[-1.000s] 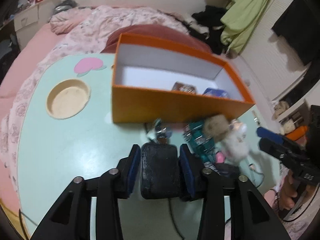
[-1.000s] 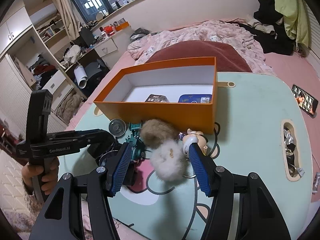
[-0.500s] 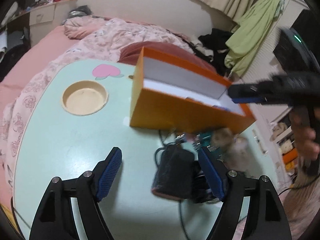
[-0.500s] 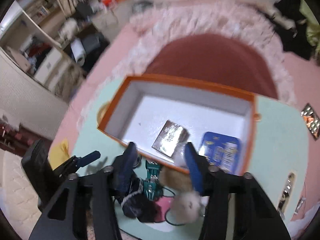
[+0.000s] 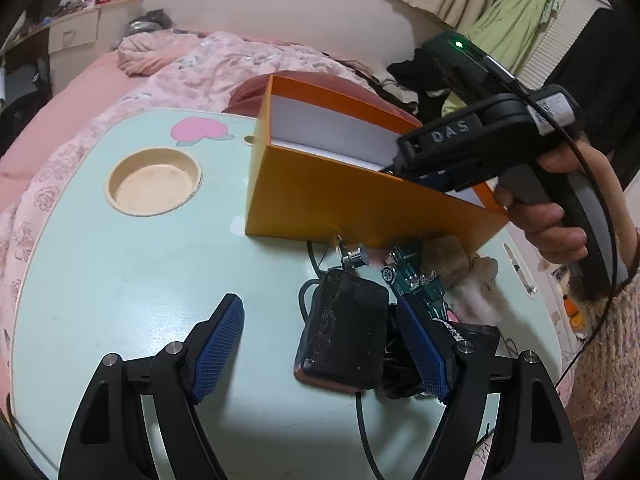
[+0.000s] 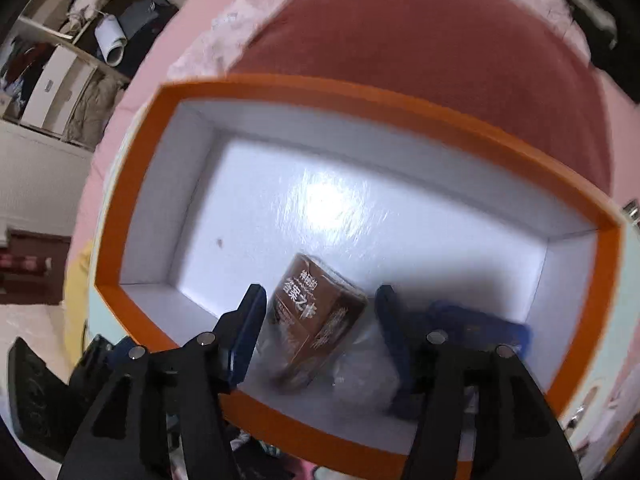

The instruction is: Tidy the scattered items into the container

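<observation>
While the left gripper (image 5: 320,354) hangs low over the pale green table (image 5: 120,280), its blue pads stand wide apart, and the black pouch (image 5: 344,336) lies between them, close to the right pad but not pinched. Toward the table's left edge sits a round beige recess (image 5: 155,182), and near the far edge a pink heart print (image 5: 198,132). The orange box (image 5: 360,204) stands toward the far right part of the table, white inside. Just in front of its near wall a small metal clip (image 5: 354,258) lies at the head of the pouch, then a green toy car (image 5: 412,280), then a brown and white fluffy toy (image 5: 460,276), all crowded together near the table's right edge. A black cable (image 5: 364,432) runs under the pouch to the near edge.

The right gripper (image 6: 318,320), held in a hand (image 5: 548,216) in a knitted sleeve, points down into the box (image 6: 132,168) over its near wall. Its jaws are opening; a brown packet (image 6: 316,320) on the box floor shows between them, beside crumpled clear wrap (image 6: 360,376), but blur hides whether the pads touch it. A blue packet (image 6: 480,324) lies toward the box's near right corner.
</observation>
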